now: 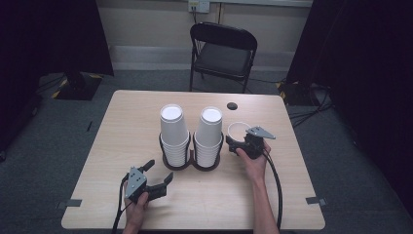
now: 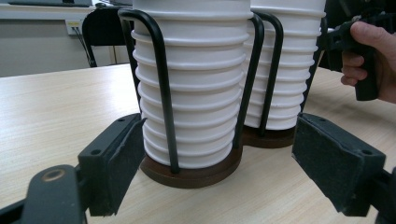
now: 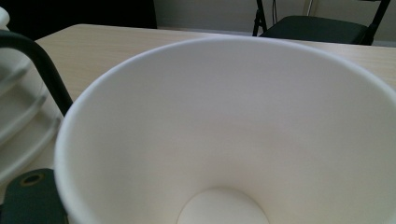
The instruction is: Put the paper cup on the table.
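- A single white paper cup is held upright by the right hand-held gripper, just right of the twin cup holder and near the counter's right half.
- In the right gripper view, the cup's open mouth is seen from above and close; the round bottom is visible deep inside, so the mouth is pointed up and the long axis is run near vertical.
- The right jaws are pinched on the cup at its near wall, it is judged; that grip keeps the cup steady and free of the stacks.
- Two tall stacks of white ribbed paper cups are kept upside down, bases up, inside a black wire rack with brown round bases, so that they are stopped from toppling.
- The left hand-held gripper is held low over the pale wooden counter, jaws spread wide and empty.
- In the left gripper view, the padded fingers are aimed at the near stack's foot, apart from it, probably to brace the rack.
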